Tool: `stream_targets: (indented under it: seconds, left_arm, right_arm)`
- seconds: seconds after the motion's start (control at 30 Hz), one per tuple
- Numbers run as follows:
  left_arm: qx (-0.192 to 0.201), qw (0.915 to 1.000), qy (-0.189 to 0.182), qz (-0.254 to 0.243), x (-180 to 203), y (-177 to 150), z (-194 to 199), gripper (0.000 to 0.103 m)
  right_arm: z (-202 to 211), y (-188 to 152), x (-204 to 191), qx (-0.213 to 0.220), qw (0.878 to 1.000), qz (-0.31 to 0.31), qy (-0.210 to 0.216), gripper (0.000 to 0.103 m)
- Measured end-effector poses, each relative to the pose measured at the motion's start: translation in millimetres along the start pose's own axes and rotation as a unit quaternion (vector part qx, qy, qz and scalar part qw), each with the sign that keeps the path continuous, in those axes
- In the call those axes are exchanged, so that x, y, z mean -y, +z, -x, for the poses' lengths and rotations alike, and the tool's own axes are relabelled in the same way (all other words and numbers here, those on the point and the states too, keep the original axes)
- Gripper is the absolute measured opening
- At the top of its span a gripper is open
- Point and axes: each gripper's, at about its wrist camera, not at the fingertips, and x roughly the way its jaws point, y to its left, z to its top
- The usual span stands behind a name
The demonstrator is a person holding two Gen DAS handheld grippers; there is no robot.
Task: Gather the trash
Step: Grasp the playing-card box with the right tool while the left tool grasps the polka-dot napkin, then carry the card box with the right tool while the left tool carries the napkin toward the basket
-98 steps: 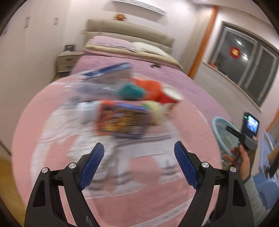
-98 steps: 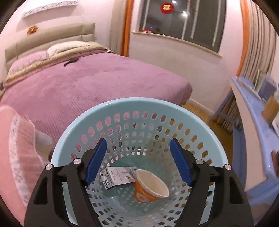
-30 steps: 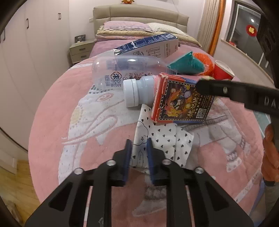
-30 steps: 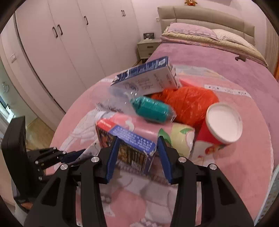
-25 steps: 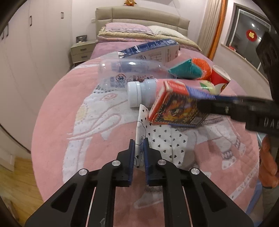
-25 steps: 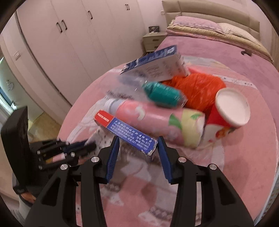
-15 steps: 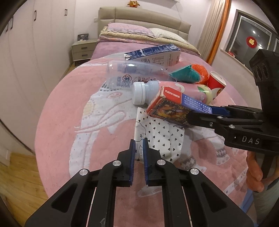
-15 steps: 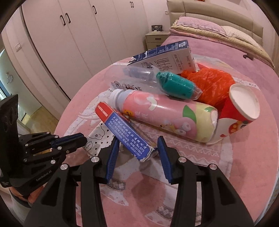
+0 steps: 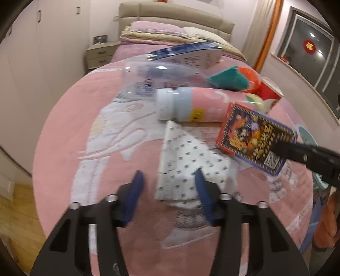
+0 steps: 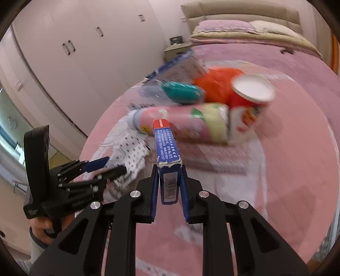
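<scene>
thin cardboard, light and easily crushed, the small box (image 10: 167,169) is pinched by its narrow end in the right gripper (image 10: 169,186) above the pink rug (image 9: 63,131), while the left gripper (image 9: 167,191), fingers opening, straddles a soft dotted paper wrapper (image 9: 182,167).

A round pink rug (image 9: 70,131) with a pale elephant pattern covers the near end of the bed, and behind it lies a purple bedspread (image 10: 276,57) running up to pillows (image 9: 157,27) and a beige padded headboard (image 9: 176,10). Left of the bed stands a small nightstand (image 9: 99,54) carrying a picture frame (image 9: 101,38), beside white wardrobe doors (image 10: 85,42) with dark handles. On the right, a dark window (image 9: 312,44) bears a red ornament (image 9: 309,46), next to an orange-edged curtain (image 9: 263,31); wooden floor (image 9: 14,214) shows at lower left.
</scene>
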Motion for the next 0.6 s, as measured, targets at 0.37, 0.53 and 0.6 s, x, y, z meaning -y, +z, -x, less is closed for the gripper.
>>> stream_targets:
  seconds: [0.37, 0.53, 0.6]
  left_arm:
    - [0.022, 0.9993, -0.012, -0.029, 28.9, -6.3, 11.1, 0.003]
    - [0.039, 0.9987, -0.017, -0.029, 31.3, -7.1, 26.2, 0.002]
    - [0.042, 0.9985, -0.019, -0.03, 33.9, -5.0, 28.6, 0.002]
  right_arm:
    - [40.7, -40.7, 38.3, 0.009, 0.996, -0.082, -0.043, 0.019]
    - [50.3, -51.3, 59.8, 0.015, 0.992, -0.097, -0.085, 0.052]
    - [53.7, -52.0, 60.5, 0.024, 0.99, -0.087, -0.111, 0.054]
